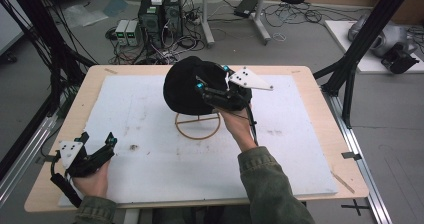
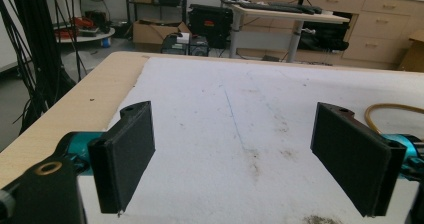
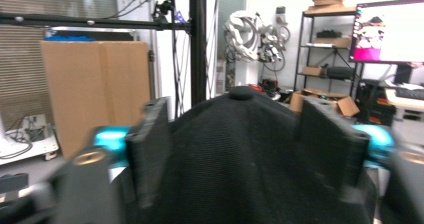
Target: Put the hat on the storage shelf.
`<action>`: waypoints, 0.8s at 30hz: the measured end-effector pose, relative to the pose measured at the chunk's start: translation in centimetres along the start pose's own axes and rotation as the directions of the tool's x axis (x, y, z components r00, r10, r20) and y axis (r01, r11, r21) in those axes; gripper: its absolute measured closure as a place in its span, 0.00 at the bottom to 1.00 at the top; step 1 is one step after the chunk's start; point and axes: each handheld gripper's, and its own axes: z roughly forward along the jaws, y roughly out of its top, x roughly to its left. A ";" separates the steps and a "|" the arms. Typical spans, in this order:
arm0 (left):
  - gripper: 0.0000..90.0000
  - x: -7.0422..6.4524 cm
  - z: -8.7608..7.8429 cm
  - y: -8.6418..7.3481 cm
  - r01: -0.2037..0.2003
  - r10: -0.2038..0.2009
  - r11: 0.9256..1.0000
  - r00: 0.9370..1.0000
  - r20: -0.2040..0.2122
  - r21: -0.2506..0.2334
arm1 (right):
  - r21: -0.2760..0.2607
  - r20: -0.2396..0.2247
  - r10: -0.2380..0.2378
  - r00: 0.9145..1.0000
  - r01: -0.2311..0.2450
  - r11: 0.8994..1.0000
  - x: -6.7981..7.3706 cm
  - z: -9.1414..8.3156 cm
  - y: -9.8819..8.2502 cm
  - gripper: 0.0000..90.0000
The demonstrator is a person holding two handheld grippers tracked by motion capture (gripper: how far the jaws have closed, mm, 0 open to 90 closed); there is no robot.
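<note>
A black cap (image 1: 187, 86) sits on a stand with a tan ring base (image 1: 197, 125) at the middle of the white mat (image 1: 150, 154). My right gripper (image 1: 212, 78) reaches over the cap from the right. In the right gripper view its jaws stand wide on either side of the cap's crown (image 3: 235, 154), and the right gripper (image 3: 240, 134) is open around it. My left gripper (image 1: 97, 138) rests near the table's front left corner, open with nothing between its jaws. In the left gripper view, the left gripper (image 2: 240, 154) looks across bare mat, with the ring base (image 2: 395, 107) at the right edge.
The wooden table (image 1: 80, 104) borders the mat on all sides. Black frame posts (image 1: 357, 49) stand at the table's left and right. Computer towers (image 1: 160, 14) and loose cables lie on the floor beyond the far edge.
</note>
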 end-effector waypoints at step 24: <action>0.19 -0.4 0.0 0.1 -0.013 0.013 1.000 1.000 -0.008 -0.010 | 0.026 0.179 -0.008 0.984 0.004 1.000 -2.2 -5.2 -1.2 0.12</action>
